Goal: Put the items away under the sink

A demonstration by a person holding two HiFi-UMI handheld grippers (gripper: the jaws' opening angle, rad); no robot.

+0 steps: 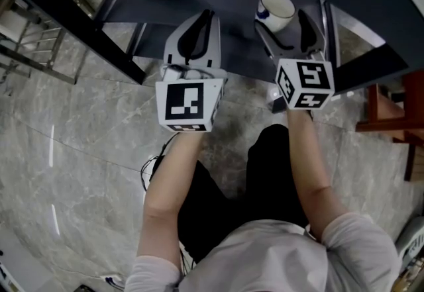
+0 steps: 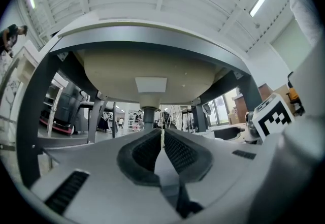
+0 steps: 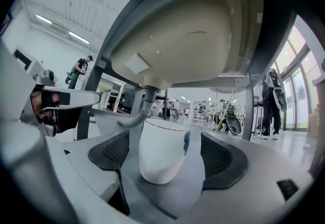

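White ceramic cup with a blue mark (image 1: 275,10) is seen standing upright on the dark grey shelf (image 1: 235,24) below the beige sink basin (image 3: 177,40), near the grey drain pipe (image 3: 143,102). The cup is bracketed by the right gripper (image 1: 286,27). Its jaws are spread wide, with a clear gap at the right pad and a thin gap at the left. No grip is judged to be applied, and the cup's weight is taken by the shelf. The wide spread is probably kept so the gripper can be pulled straight back without tipping the cup.

Left gripper (image 1: 202,19) is held level beside it, over the same shelf. Its jaws are pressed together with nothing between them, judged parked out of the way. Placement of this item is judged nearly done. No other items are visible.
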